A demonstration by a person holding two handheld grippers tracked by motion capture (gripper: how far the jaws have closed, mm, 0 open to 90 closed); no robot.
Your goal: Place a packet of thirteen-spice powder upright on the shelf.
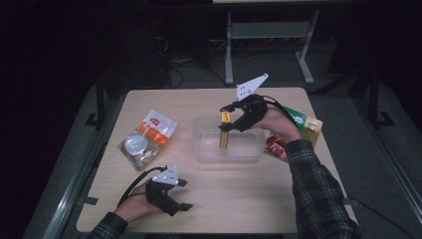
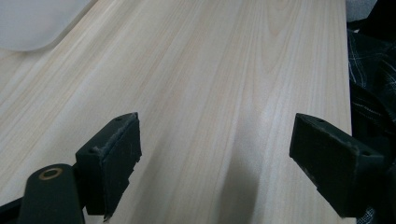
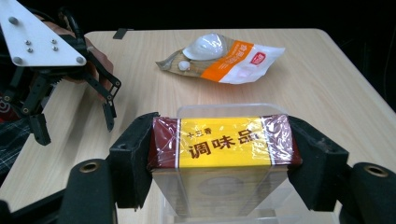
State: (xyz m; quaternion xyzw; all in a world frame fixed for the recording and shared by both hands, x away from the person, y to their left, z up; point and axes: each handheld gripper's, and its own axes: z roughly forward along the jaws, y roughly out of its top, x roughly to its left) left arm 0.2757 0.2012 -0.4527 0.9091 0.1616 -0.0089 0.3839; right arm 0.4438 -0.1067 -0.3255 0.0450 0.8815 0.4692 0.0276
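Seasoning box (image 3: 225, 149): clamped end to end in the right gripper (image 1: 230, 119), long axis upright over the clear tub (image 1: 206, 149) at table centre. Snack pouch (image 1: 148, 138) lies at nine o'clock of the tub, carton (image 1: 306, 125) at three o'clock. Left gripper (image 1: 183, 195): jaws wide, empty, at seven o'clock on the table (image 1: 239, 199).

The right gripper (image 1: 230, 119) is at about one o'clock in the high view, held up by a right hand (image 1: 276, 122) whose plaid-sleeved forearm rises from five o'clock. Its jaws point toward nine o'clock and are clamped on the two ends of a yellow and maroon packet (image 3: 223, 142). The left gripper (image 1: 185, 195) sits at seven o'clock, low by the desk's near edge, its jaws spread wide with nothing between them.
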